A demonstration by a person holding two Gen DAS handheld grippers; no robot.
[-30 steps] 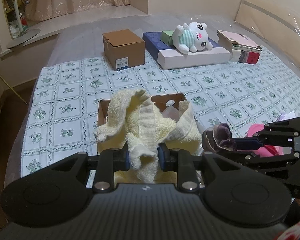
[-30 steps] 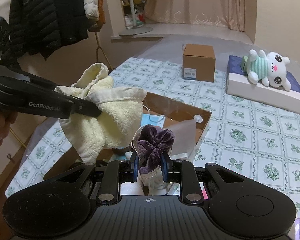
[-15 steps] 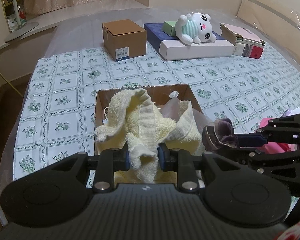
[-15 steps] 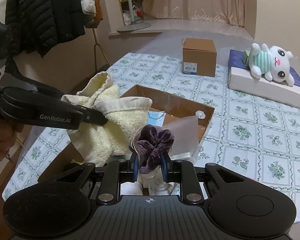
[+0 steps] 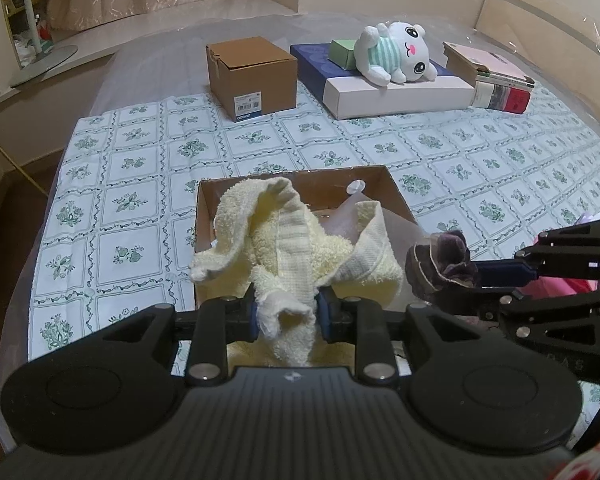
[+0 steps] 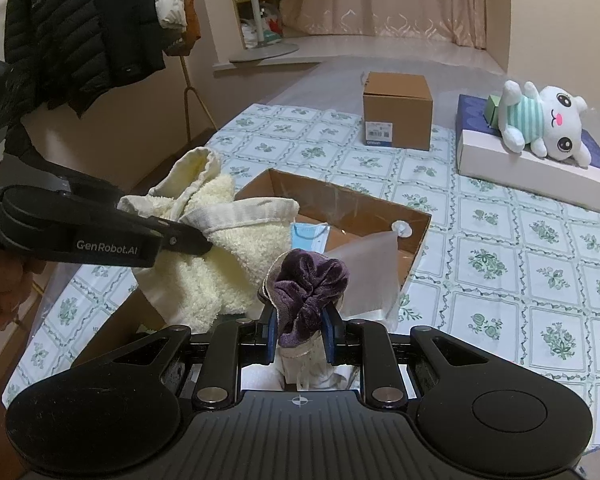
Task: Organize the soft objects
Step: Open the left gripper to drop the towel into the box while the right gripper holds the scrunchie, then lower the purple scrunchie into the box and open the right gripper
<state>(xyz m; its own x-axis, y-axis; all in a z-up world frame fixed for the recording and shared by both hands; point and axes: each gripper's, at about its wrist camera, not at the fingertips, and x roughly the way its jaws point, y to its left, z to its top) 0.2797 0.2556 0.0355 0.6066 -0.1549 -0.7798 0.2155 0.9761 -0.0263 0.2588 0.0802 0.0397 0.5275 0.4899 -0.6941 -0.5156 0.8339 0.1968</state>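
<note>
Two tongs angle downward over the open cardboard box (image 5: 396, 196). Left tongs (image 5: 288, 314) clamp a cream towel (image 5: 300, 248) hanging above the box; right tongs (image 6: 299, 334) clamp a purple scrunchie (image 6: 308, 280) alongside. Left arm reads "GenRobot.AI"; the closed carton (image 6: 398, 114) reads "omron".

Two close wrist views angled down, probably side by side, sharing the open box (image 5: 400, 204).
</note>
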